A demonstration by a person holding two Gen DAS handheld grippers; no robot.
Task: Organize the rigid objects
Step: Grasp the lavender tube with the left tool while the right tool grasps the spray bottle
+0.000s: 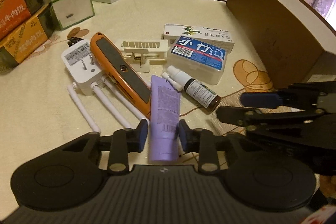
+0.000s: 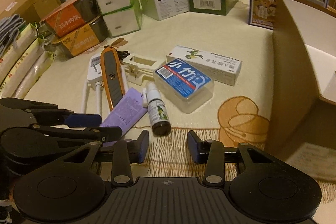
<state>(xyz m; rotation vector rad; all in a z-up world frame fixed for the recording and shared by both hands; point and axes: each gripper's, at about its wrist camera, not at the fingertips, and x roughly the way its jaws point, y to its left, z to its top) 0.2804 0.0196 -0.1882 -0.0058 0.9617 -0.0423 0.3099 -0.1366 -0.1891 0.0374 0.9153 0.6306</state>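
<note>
my left gripper (image 1: 161, 132) has its blue pads against the lower end of the purple tube (image 1: 164, 112), which lies beside the orange knife (image 1: 124, 75). my right gripper (image 2: 168, 145) hangs part-open and empty just short of the spray bottle (image 2: 157, 111). i'd lift the tube straight up, so it doesn't drag the knife.

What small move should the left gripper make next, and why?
Probably lift a little. The left gripper has its blue pads against both sides of the lilac plastic tube, whose far end lies beside the orange utility knife and the small brown spray bottle. Rising straight up should free it without dragging them.
</note>
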